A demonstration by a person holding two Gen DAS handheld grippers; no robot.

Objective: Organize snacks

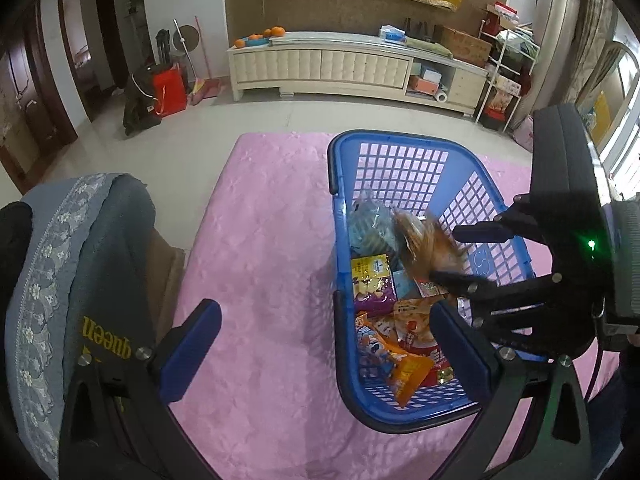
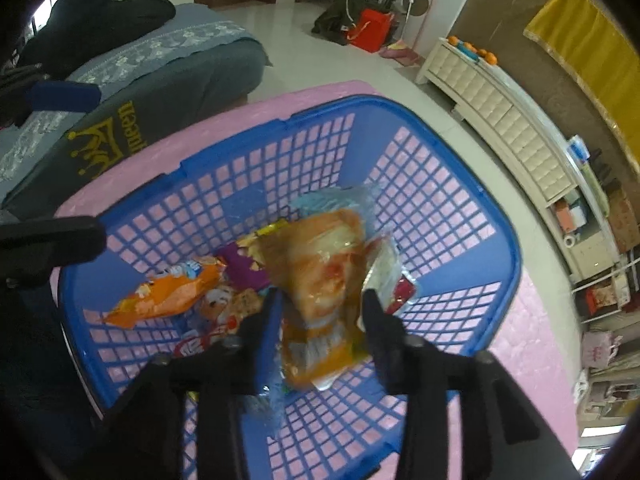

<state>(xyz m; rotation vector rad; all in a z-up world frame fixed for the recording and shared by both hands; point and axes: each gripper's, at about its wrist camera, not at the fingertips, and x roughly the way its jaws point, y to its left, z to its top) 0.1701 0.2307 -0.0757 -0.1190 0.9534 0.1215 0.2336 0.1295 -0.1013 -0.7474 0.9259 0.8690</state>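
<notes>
A pink cloth (image 1: 264, 240) covers the table in a tiled living room. At far left lies a grey "queen" cushion (image 1: 96, 280). The left tongs (image 1: 324, 344) gape wide, holding nothing, their right finger over the blue basket (image 1: 400, 176) rim. Inside the basket, an orange snack packet (image 2: 320, 280) sits blurred between the right tongs' (image 2: 320, 308) parted fingers; whether they touch it I cannot tell.

Pink cloth (image 1: 264, 240), grey "queen" cushion (image 1: 100, 264), cream cabinet (image 1: 320, 64) bearing, seemingly, oranges (image 1: 276, 32).
</notes>
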